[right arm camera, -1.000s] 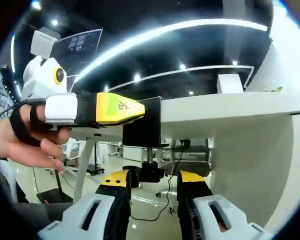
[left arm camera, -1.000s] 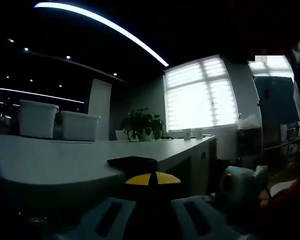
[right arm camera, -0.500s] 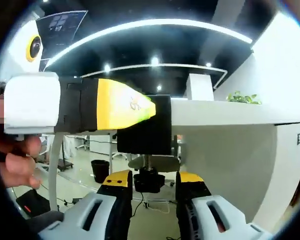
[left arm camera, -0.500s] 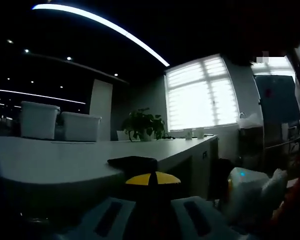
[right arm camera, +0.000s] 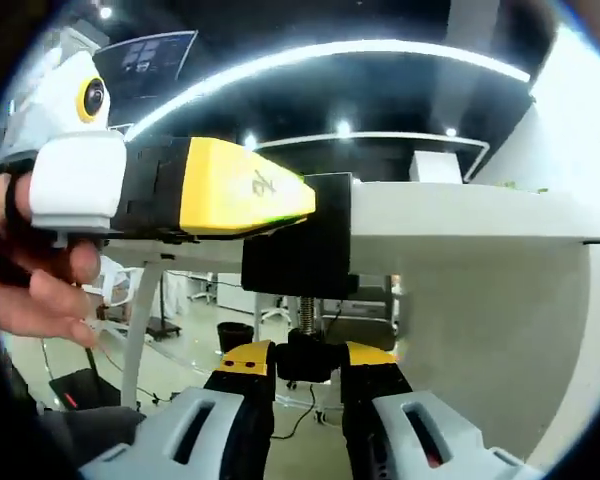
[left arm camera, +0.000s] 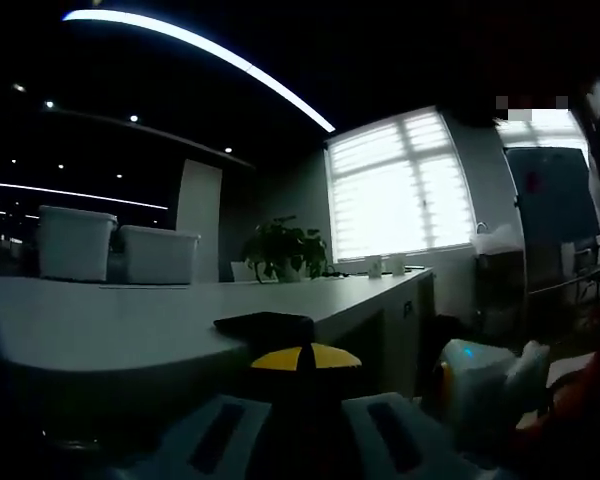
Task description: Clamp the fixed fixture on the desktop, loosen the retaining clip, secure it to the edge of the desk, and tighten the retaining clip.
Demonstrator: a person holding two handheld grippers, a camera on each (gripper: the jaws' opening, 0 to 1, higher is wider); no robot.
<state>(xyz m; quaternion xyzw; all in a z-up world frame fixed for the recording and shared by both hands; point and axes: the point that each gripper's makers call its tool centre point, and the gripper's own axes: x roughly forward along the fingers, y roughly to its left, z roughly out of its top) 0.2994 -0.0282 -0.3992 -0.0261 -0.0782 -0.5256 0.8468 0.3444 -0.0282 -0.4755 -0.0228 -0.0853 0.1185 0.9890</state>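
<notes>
Left gripper view
Landmark: the desk [left arm camera: 100, 320], pale top running off toward the bright window [left arm camera: 400, 185].
Fixture: the black clamp fixture [left arm camera: 265, 326] sits over the near edge of the desk, its top plate lying on the surface.
Left gripper [left arm camera: 305, 365]: yellow tips closed together on the fixture body, just in front of the desk edge. The picture is nearly the same as half a second ago, so this hand is simply keeping the fixture in place.
Right gripper's housing: low beside the desk's end panel; it has drifted a little back toward the desk.
Also on desk: two white bins [left arm camera: 115, 250] and a potted plant [left arm camera: 285, 250], far from the fixture.

Right gripper view
Landmark: the desk edge [right arm camera: 460, 210], seen from below.
Fixture: the black block [right arm camera: 300, 245] hugs the desk edge, with the threaded screw [right arm camera: 307, 312] hanging under it.
Left gripper here: yellow nose [right arm camera: 242, 188] clamped on the block from the side, with a hand [right arm camera: 35, 275] behind it.
Right gripper [right arm camera: 308, 360]: jaws have narrowed since half a second ago and now pinch the black knob [right arm camera: 310, 355] at the screw's foot, below the desk edge.
Meaning: my read is that the fixture is already placed on the edge, and the knob grip is set for tightening the retaining clip. How tight it already is, I cannot tell.
</notes>
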